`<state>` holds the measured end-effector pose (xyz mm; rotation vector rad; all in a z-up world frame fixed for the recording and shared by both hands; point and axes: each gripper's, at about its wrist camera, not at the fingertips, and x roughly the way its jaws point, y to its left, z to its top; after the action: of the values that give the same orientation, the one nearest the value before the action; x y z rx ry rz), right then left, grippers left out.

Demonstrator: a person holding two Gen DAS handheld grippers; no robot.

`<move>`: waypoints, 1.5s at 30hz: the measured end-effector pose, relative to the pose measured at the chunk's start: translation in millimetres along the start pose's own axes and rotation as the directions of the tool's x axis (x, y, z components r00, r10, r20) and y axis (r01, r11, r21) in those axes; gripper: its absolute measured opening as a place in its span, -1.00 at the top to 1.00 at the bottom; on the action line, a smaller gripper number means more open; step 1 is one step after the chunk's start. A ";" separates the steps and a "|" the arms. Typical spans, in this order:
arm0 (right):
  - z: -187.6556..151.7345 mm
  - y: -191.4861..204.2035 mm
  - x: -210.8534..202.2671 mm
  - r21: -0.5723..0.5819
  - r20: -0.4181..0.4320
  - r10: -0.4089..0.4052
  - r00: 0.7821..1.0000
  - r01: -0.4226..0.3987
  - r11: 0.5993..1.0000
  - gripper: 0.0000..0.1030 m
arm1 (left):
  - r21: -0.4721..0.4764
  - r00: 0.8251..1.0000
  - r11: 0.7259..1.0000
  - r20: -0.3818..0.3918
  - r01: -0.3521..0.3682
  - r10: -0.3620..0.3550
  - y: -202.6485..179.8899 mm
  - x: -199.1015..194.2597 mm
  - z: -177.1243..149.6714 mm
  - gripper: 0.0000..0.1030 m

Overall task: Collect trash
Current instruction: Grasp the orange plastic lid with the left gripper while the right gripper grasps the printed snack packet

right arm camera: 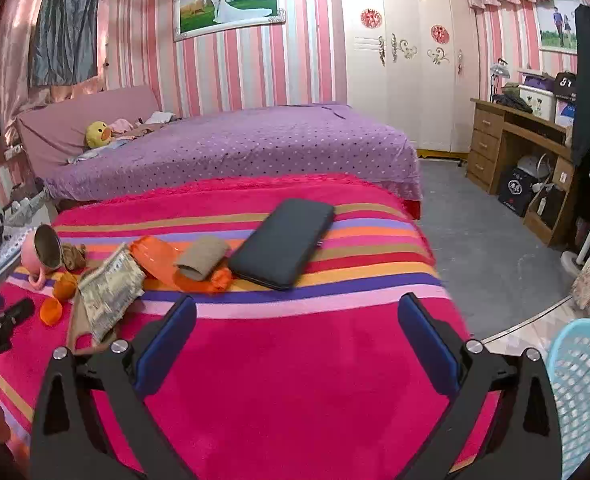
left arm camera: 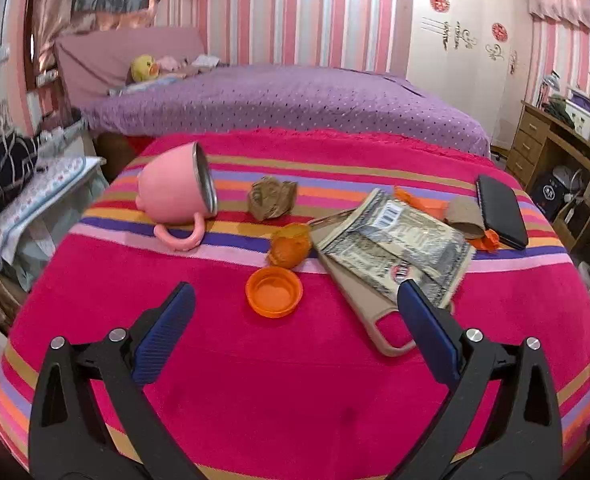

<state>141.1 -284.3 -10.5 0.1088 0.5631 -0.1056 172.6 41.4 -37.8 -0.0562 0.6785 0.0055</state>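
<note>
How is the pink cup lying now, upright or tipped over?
Tipped over. The pink cup lies on its side on the striped blanket, its steel-lined mouth facing sideways and its handle against the fabric.

A hot-pink blanket [left arm camera: 279, 380] banded with multicoloured stripes is seen; on it, a pink metal-lined mug [left arm camera: 177, 200], an orange plastic lid [left arm camera: 273, 293] and a black flat case [right arm camera: 283, 242].

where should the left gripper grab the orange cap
Pinch the orange cap across its thin raised rim, coming down from above. It lies open side up and flat on the striped blanket, so the upright wall is the only graspable edge. The left gripper, jaws open, already faces it.
</note>
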 end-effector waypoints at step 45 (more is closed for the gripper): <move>-6.3 155.5 91.8 -0.247 -0.223 0.139 0.965 -0.194 0.949 -0.88 | -0.009 0.991 0.998 -0.117 -0.069 0.067 46.0 39.8 9.5 0.25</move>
<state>235.0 -136.1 -53.6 -0.0976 0.7647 0.1501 208.5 87.3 -57.7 -0.0462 0.7970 0.0726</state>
